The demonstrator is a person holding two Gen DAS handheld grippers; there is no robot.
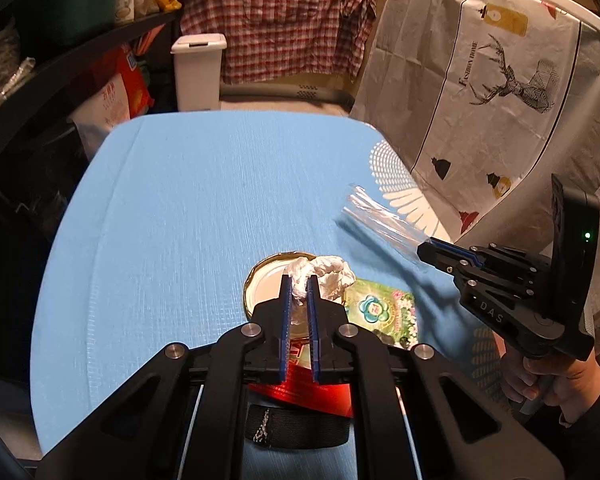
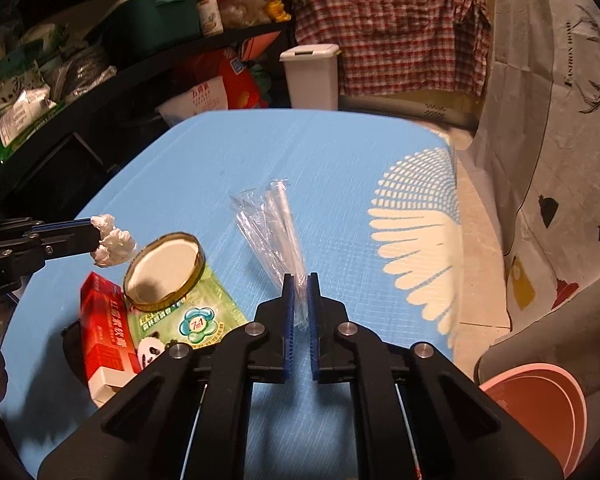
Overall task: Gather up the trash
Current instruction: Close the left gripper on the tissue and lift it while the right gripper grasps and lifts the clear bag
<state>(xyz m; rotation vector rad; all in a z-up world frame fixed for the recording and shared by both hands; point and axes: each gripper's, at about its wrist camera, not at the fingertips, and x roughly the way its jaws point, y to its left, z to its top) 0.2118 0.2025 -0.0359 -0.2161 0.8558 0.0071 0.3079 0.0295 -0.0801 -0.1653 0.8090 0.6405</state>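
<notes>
My left gripper (image 1: pixel 299 280) is shut on a crumpled white tissue (image 1: pixel 324 274), held above a gold-rimmed jar lid (image 1: pixel 260 280); it also shows in the right wrist view (image 2: pixel 94 236) with the tissue (image 2: pixel 114 246). My right gripper (image 2: pixel 299 278) is shut on a clear plastic wrapper (image 2: pixel 270 220), lifted above the blue table (image 2: pixel 300 152); it shows in the left wrist view (image 1: pixel 422 250) with the wrapper (image 1: pixel 374 218). The jar lid (image 2: pixel 162 268), a green panda packet (image 2: pixel 188 312) and a red box (image 2: pixel 104 328) lie on the table.
A white bin (image 1: pixel 198 72) stands beyond the table's far edge. Dark shelves (image 2: pixel 60 92) with clutter are at the left. A pink bowl (image 2: pixel 540 412) sits at the lower right. A printed sheet (image 1: pixel 480 92) hangs on the right. A black strap (image 1: pixel 296 426) lies under the left gripper.
</notes>
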